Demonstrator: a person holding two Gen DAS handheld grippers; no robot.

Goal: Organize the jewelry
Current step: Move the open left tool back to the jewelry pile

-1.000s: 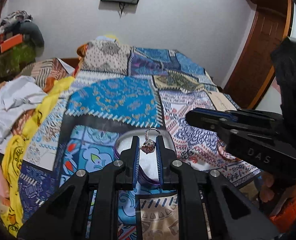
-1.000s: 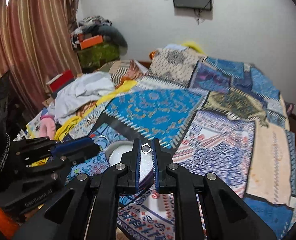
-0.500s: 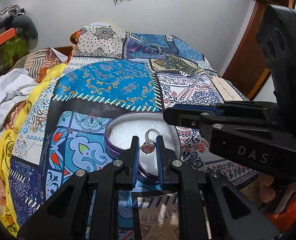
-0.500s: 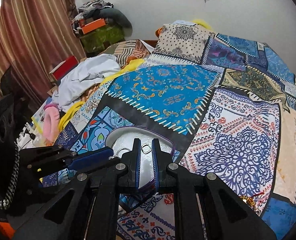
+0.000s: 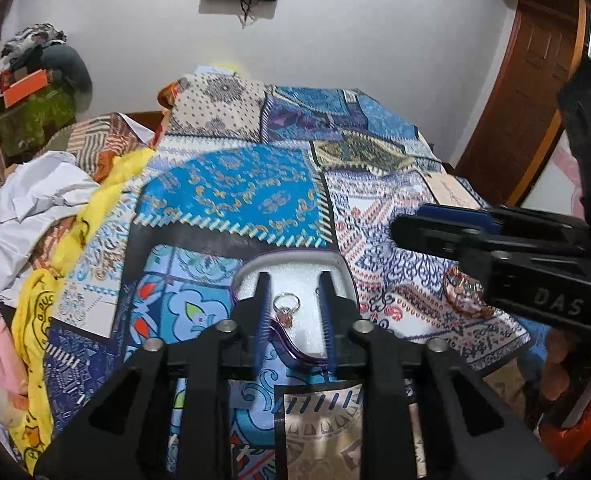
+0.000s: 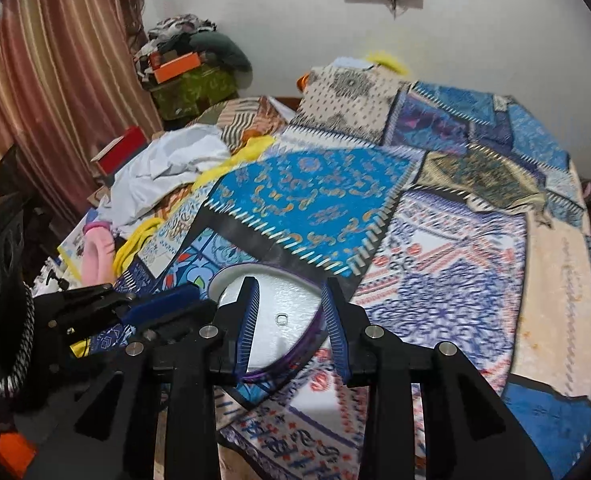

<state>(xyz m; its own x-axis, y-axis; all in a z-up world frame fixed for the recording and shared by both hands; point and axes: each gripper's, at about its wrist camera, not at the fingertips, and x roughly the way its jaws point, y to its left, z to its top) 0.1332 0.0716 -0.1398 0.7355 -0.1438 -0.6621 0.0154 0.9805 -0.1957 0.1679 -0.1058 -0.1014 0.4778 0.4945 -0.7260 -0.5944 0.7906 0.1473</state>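
A purple-rimmed box (image 5: 295, 255) lined with white foam lies on the patchwork bedspread under both grippers. In the left wrist view, a silver ring with a reddish stone (image 5: 285, 309) rests on the foam. It lies between the opening jaws of my left gripper (image 5: 293, 280), and neither pad touches it. In the right wrist view, a small plain silver ring (image 6: 282, 319) lies on the box's (image 6: 255, 267) foam. My right gripper (image 6: 289, 282) is over it, jaws also opening, pads off the ring. Each gripper shows in the other's view: right gripper (image 5: 455, 228), left gripper (image 6: 155, 304).
A round coppery ornament (image 5: 464, 293) lies on the bedspread right of the box. Heaped clothes and a yellow cloth (image 5: 95, 216) line the bed's left side, with a pink item (image 6: 97, 250) at the edge. Curtain (image 6: 35, 92) at the left, wooden door (image 5: 527, 92) at the right.
Both grippers have opened. The stone ring and the plain ring, each pinched before, now lie loose on the foam. Both views pulled back slightly from the box.
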